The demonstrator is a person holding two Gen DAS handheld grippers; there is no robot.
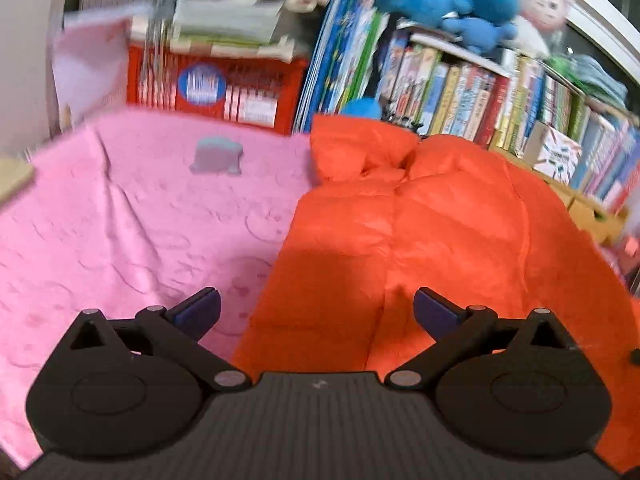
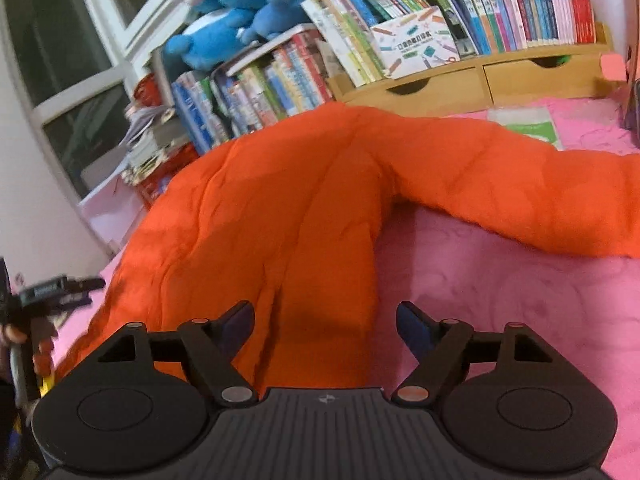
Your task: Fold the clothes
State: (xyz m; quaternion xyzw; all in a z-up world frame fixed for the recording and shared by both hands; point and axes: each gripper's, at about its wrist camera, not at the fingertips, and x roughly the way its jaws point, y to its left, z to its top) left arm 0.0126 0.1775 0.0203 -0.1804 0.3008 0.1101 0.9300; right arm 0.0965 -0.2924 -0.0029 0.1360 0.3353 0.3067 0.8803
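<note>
A pink embossed cover (image 2: 520,288) spreads across the work surface, and on it lies an orange quilted jacket (image 2: 280,208), puffy and stitched in broad panels, its body running from the near edge toward the books at the back. One sleeve (image 2: 520,188) is flung out flat to the right across the pink cloth, and the collar end (image 1: 368,152) bunches up just below the shelves. In the left wrist view the jacket fills the right half of the surface, its straight left edge (image 1: 288,232) lying against bare pink cloth that stretches open to the left. A small grey patch (image 1: 217,156) shows on that cloth, well apart from the jacket.

Behind, rows of books (image 2: 500,4) stand on a wooden shelf unit with two drawers (image 2: 480,76), and blue plush toys (image 2: 224,20) sit on top of a stack of books. A white box printed with coloured pencils (image 2: 416,40) leans against the books; its writing is too small to read. A red box with a round blue label (image 1: 200,82) is blurred beyond reading.

The left gripper (image 1: 316,312) hovers over the jacket's near edge, jaws wide apart and holding nothing. The right gripper (image 2: 325,328) hangs over the jacket's lower hem with its jaws spread and empty. Open pink cloth lies to its right.
</note>
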